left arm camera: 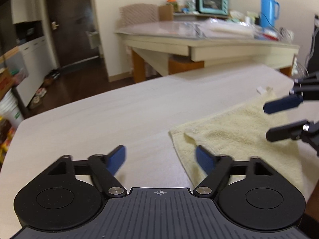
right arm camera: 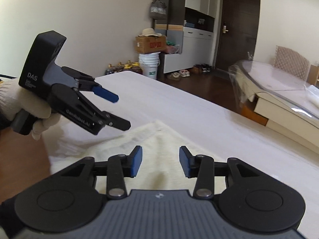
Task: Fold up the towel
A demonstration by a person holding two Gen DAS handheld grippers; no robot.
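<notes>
Now | towel [left arm camera: 237,139] flat on table [left arm camera: 99,115] | left tongs [left arm camera: 160,158], right tongs [right arm camera: 160,161] released

Pale surface [left arm camera: 99,115] lying bare and passable left of the towel [left arm camera: 239,137], 2 grippers crowding the space above the towel, left gripper [right arm camera: 123,111] hovering beside right gripper [right arm camera: 160,162], cluttered table [left arm camera: 199,39] standing well beyond
</notes>
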